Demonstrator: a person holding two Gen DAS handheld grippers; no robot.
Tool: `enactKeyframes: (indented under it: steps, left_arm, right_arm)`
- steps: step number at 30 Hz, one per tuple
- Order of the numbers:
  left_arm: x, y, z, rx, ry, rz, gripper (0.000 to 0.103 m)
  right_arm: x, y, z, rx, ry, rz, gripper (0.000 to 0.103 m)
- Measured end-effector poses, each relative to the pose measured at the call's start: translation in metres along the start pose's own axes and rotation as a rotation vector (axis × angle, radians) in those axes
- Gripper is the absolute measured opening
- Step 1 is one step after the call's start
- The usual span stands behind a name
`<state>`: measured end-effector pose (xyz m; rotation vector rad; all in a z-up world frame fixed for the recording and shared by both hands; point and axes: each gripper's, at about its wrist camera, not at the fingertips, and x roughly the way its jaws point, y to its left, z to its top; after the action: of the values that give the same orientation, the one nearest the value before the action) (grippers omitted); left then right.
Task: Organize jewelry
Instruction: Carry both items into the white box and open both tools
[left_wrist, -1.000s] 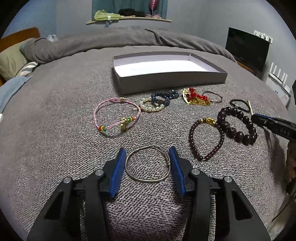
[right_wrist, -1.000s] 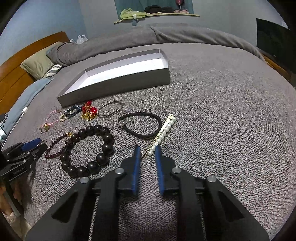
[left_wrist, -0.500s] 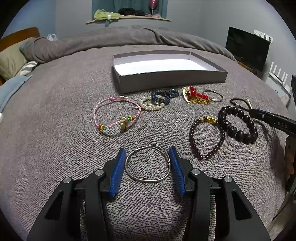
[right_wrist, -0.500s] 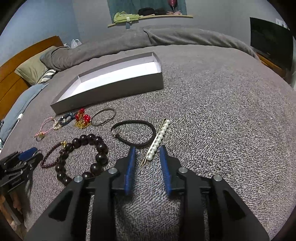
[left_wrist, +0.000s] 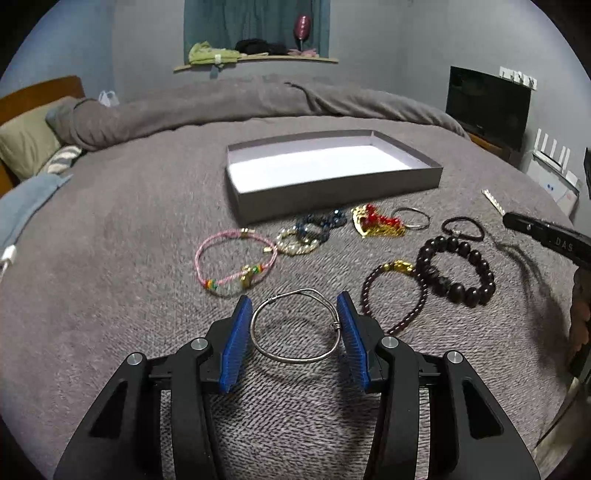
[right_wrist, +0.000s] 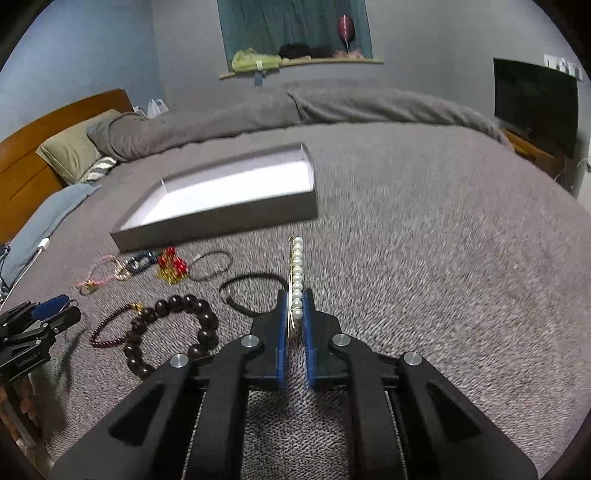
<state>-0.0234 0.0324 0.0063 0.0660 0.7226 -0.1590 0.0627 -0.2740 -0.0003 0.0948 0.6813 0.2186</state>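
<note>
My left tongs (left_wrist: 294, 325) stood open around the silver wire bangle (left_wrist: 294, 328), its loop between the pads; whether it touched them I could not tell. A thin hoop like that could squirt out or twist if I squeezed off-centre. My right tongs (right_wrist: 295, 308) were clamped on the near end of the pearl hair pin (right_wrist: 296, 280), the rest sticking out forward; held by so little, it could pivot or slip. Just beyond lay the dark bead bracelet (left_wrist: 455, 271), the garnet bracelet (left_wrist: 391, 295) and the pink cord bracelet (left_wrist: 236, 263), then the black cord loop (right_wrist: 255, 291), easy to snag. Farther off, the empty grey box (left_wrist: 332, 184) waited, its near wall between the jewelry and its floor.
</note>
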Motion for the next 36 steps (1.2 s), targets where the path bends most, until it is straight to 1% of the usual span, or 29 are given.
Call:
enactKeyframes:
  steps: [5, 10, 12, 16, 19, 21, 23, 25, 28, 31, 33, 35, 36]
  left_arm:
    - [-0.01, 0.003, 0.031, 0.0, -0.036, -0.023, 0.049]
    - [0.006, 0.017, 0.081, 0.023, -0.034, -0.024, 0.049]
    - [0.017, 0.024, 0.099, 0.028, -0.036, -0.01, 0.049]
    - [0.042, 0.038, 0.135, 0.024, -0.03, 0.003, 0.049]
    - [0.07, 0.042, 0.165, 0.038, -0.038, 0.022, 0.049]
    - [0.09, 0.041, 0.179, 0.041, -0.034, 0.022, 0.049]
    - [0.113, 0.042, 0.187, 0.038, -0.018, 0.021, 0.049]
    - [0.137, 0.043, 0.192, 0.035, 0.011, 0.022, 0.049]
    - [0.18, 0.048, 0.198, 0.012, 0.087, 0.025, 0.049]
    - [0.206, 0.05, 0.202, 0.017, 0.155, 0.03, 0.049]
    - [0.217, 0.051, 0.201, 0.031, 0.196, 0.039, 0.049]
    - [0.222, 0.051, 0.201, 0.039, 0.211, 0.039, 0.049]
    - [0.227, 0.051, 0.201, 0.038, 0.234, 0.036, 0.049]
  right_arm:
    - [-0.002, 0.001, 0.025, -0.013, -0.025, 0.03, 0.008]
    - [0.016, 0.003, 0.06, -0.022, -0.024, 0.063, 0.008]
    - [0.03, 0.005, 0.079, -0.032, -0.031, 0.07, 0.008]
    - [0.062, 0.004, 0.108, 0.001, -0.022, 0.091, 0.008]
    - [0.101, 0.009, 0.131, 0.008, 0.006, 0.093, 0.008]
    - [0.122, 0.014, 0.14, 0.012, 0.022, 0.094, 0.008]
    - [0.143, 0.02, 0.146, 0.005, 0.048, 0.103, 0.008]
    - [0.167, 0.026, 0.149, -0.013, 0.091, 0.086, 0.008]
    - [0.188, 0.028, 0.148, -0.038, 0.144, 0.069, 0.008]
    - [0.198, 0.031, 0.14, -0.065, 0.18, 0.051, 0.008]
    - [0.201, 0.031, 0.137, -0.07, 0.193, 0.042, 0.008]
    - [0.202, 0.028, 0.135, -0.063, 0.197, 0.037, 0.008]
    - [0.203, 0.028, 0.134, -0.064, 0.202, 0.037, 0.008]
